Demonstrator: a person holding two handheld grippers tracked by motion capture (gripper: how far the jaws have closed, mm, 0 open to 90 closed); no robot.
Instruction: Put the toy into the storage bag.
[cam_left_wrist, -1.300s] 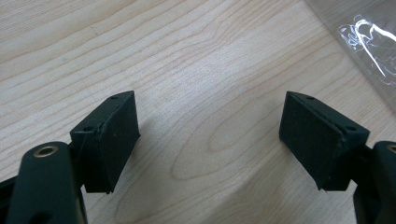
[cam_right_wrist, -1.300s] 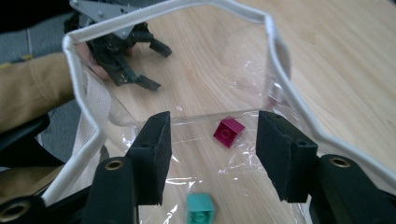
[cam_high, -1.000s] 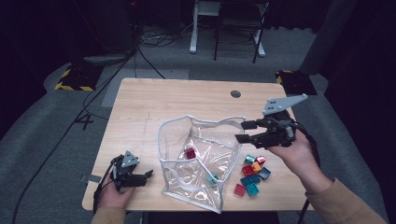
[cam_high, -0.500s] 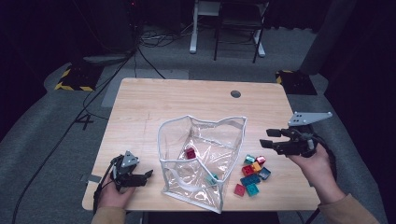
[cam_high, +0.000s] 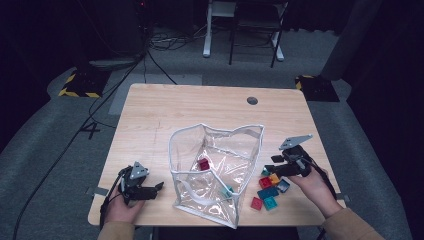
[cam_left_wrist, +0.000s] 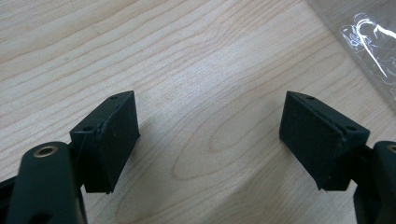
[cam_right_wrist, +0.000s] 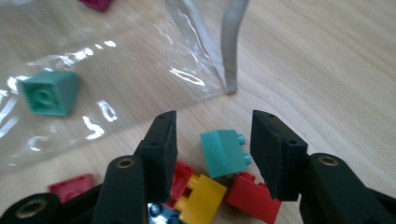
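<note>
A large "4" stands on the grey floor (cam_high: 93, 131) left of the table.

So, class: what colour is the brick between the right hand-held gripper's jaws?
Teal brick, clearest in the right gripper view.

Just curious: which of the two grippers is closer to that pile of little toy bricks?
Right. The right gripper hangs just over the brick pile, jaws either side of a teal brick, not pressing it. The left gripper rests across the clear bag, open over bare table.

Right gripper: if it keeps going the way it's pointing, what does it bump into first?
Probably the teal brick: it sits between the open jaws of the right gripper, which have just been closing. Beyond it stands the clear bag.
</note>
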